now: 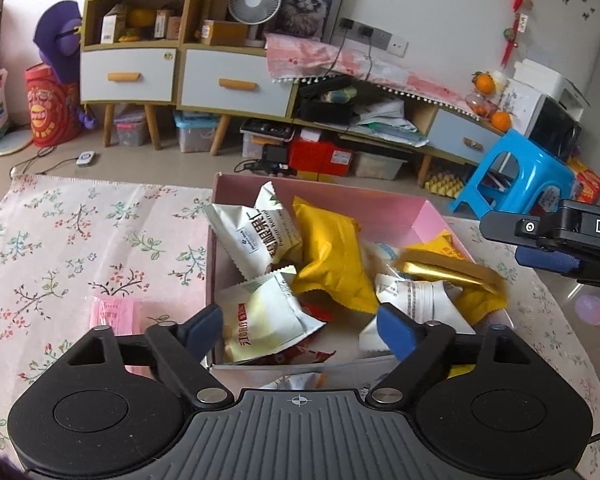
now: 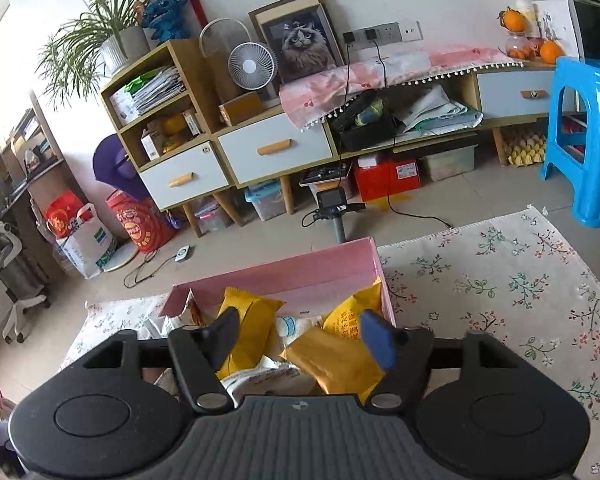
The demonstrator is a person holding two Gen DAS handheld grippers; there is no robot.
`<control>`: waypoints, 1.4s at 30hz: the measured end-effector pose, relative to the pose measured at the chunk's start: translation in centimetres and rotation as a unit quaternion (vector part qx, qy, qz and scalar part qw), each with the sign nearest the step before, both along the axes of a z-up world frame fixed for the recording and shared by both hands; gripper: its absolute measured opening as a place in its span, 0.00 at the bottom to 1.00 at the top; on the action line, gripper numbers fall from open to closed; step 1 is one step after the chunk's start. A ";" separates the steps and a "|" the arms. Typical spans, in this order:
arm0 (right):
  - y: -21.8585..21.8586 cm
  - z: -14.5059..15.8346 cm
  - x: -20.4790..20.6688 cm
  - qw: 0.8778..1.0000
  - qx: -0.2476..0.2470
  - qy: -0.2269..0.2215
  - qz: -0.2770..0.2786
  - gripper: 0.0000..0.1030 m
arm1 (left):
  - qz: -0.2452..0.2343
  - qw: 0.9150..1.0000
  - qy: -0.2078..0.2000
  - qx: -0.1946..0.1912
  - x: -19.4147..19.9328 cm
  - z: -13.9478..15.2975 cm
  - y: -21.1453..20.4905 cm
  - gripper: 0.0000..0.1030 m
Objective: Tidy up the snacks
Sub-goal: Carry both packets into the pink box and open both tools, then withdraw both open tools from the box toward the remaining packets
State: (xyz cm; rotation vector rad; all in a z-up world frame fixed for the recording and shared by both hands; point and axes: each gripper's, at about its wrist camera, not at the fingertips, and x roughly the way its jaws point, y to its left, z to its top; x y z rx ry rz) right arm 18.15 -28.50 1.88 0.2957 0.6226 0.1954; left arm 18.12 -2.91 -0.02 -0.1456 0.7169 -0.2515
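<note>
Nearest to me, my left tongs [image 1: 300,330] stand wide over the near end of the pink box [image 1: 320,192], with nothing pinched; a white-and-green snack packet [image 1: 266,320] lies loose between the pads without touching either. At about one o'clock from them a white packet [image 1: 416,294] sits against the blue pad. My right tongs [image 2: 296,338] are also spread and empty, hanging over the same box, with a yellow packet [image 2: 336,360] lying under them near the blue finger.

Further in, the box holds the heap: a crumpled yellow pouch [image 1: 328,256] in the middle, a white packet with dark lettering [image 1: 260,236] at eleven o'clock, a gold-wrapped bar [image 1: 440,272] at two o'clock. Outside it, at nine o'clock from my left tongs, a pink packet [image 1: 114,312] lies on the floral tabletop [image 1: 80,240].

I judge that both tongs are at the drop-off step, their loads already in the box. Next comes the stray pink packet: swing the left tongs out over it, lower them flat and close on its thin edge.
</note>
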 end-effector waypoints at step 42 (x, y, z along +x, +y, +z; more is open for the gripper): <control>3.5 -1.7 -10.1 0.989 -0.116 0.008 0.088 0.89 | 0.040 0.998 0.044 0.036 -6.1 -1.0 9.6 0.97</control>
